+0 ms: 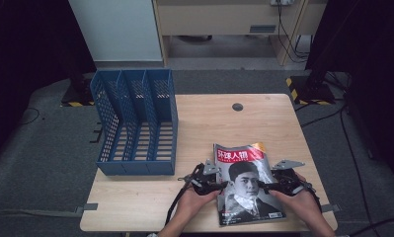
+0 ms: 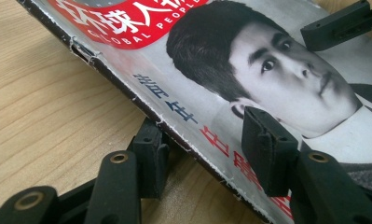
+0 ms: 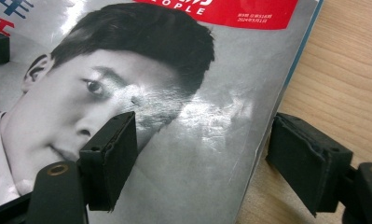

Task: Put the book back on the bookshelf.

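Each hand-held gripper (image 1: 223, 186) (image 1: 261, 186) straddles a magazine (image 1: 246, 183) edge, jaws parted.

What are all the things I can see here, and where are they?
table: one, light wood, in the middle of the room.
file rack: one, blue, with three slots, standing on the table's left side and hanging over its left edge.
magazine: one, grey cover with a red title band and a face on it, lying at the table's near edge.
hole: one, dark and round, in the tabletop near the far edge.
left gripper: one, black, open, its fingers straddling the magazine's left edge.
right gripper: one, black, open, its fingers straddling the magazine's right edge.
hands: two, coming in from the bottom, each holding a gripper.
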`<state>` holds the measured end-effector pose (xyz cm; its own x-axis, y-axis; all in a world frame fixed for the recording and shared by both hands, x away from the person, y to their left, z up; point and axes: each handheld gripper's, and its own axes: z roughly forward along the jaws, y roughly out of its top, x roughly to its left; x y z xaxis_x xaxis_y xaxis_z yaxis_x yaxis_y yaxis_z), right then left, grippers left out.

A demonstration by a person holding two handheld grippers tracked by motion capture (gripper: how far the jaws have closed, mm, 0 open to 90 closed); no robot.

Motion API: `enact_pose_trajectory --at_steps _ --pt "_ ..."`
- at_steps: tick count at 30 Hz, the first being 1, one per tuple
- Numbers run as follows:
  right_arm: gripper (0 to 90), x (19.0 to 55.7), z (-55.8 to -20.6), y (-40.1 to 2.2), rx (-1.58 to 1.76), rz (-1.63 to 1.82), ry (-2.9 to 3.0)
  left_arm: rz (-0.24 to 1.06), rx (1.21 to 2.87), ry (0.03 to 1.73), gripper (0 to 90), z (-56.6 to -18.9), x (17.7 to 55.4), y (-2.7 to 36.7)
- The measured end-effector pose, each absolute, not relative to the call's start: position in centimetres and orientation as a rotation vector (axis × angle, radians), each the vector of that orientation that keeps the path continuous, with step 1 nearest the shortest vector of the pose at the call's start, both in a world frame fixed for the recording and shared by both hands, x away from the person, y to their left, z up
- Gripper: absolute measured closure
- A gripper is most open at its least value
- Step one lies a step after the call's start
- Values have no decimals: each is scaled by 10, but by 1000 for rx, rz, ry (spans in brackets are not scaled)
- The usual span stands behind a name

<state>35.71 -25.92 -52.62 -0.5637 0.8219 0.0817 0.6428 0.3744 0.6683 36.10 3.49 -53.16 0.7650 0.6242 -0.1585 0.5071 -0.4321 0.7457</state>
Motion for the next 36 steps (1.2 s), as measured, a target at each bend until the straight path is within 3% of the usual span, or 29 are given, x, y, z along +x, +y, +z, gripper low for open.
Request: enact_pose_trajectory --at_steps 6,16,36 --pt "243 355 -526 -254 1311 968 2372 205 2105 857 570 -529 368 39" --pt "358 356 -525 -248 1266 983 2373 184 2080 888 643 -525 373 48" --pt "432 363 -528 -243 1182 1024 2376 102 2062 876 408 -512 414 40"
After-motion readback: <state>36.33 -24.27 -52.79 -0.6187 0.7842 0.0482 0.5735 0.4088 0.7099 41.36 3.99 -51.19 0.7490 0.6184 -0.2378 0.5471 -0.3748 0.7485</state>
